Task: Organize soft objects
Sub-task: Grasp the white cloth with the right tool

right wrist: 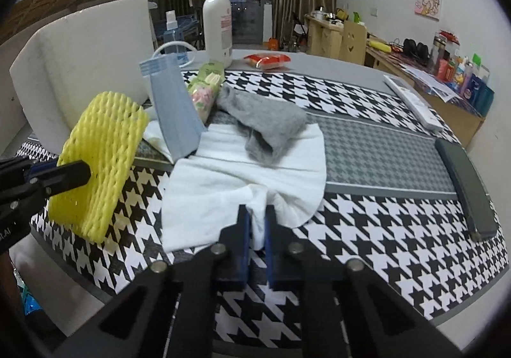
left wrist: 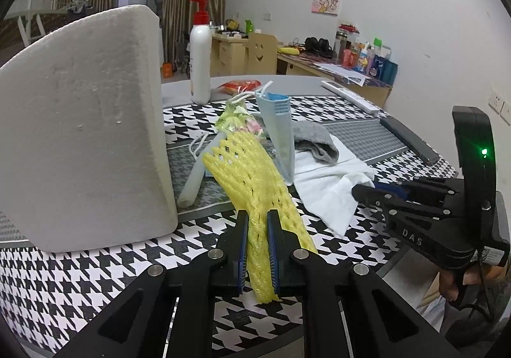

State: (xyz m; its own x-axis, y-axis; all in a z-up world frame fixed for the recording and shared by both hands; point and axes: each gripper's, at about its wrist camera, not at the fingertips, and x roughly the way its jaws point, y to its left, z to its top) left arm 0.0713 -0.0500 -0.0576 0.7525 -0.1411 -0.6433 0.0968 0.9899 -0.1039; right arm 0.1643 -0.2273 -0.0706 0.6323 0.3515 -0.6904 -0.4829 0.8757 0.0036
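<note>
My left gripper (left wrist: 257,217) is shut on a yellow foam net sleeve (left wrist: 252,172), holding it lifted off the table; the right wrist view shows that sleeve (right wrist: 102,147) hanging at the left from the same gripper (right wrist: 85,171). My right gripper (right wrist: 258,211) is shut on a bunched fold at the near edge of a white towel (right wrist: 230,172) lying on the houndstooth tablecloth (right wrist: 367,223). On the towel rest a grey sock (right wrist: 265,124) and a blue face mask (right wrist: 174,105), with a green and pink tissue packet (right wrist: 206,92) behind them.
A big white foam block (left wrist: 80,121) stands at the left. Behind the pile are a white pump bottle (right wrist: 218,25) and a red packet (right wrist: 266,60). A white remote (right wrist: 412,102) and a dark grey case (right wrist: 466,185) lie at the right. Desks line the far wall.
</note>
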